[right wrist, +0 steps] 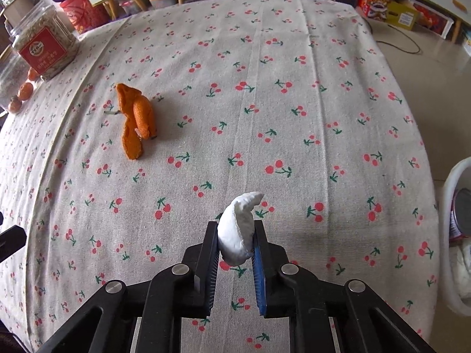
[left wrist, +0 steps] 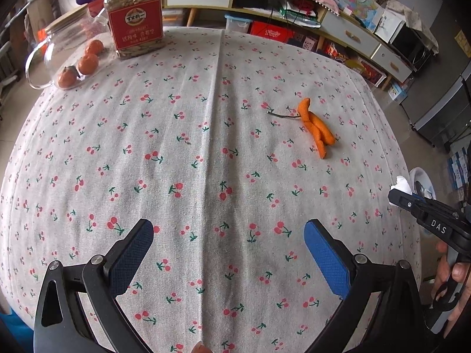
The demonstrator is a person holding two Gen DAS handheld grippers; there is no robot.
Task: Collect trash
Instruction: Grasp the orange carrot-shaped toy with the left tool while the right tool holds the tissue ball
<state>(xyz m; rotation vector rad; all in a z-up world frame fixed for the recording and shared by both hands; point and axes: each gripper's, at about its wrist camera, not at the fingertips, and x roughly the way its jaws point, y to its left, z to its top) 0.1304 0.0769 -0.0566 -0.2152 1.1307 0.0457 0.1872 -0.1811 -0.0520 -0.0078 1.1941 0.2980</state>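
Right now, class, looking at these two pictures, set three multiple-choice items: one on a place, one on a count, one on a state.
1. Where does the orange peel lie?
A. on the tablecloth
B. in the bin
C. inside the glass jar

2. How many small oranges sit by the glass jar?
A. one
B. three
C. five

3. What is the right hand-held gripper doing?
A. hanging open with nothing in it
B. holding the peel
C. pinching a white tissue wad

Answers: 1 A, the peel lies flat on the cherry-print cloth. 2 B, three show beside the jar. 3 C, the wad sits squeezed between its pads.
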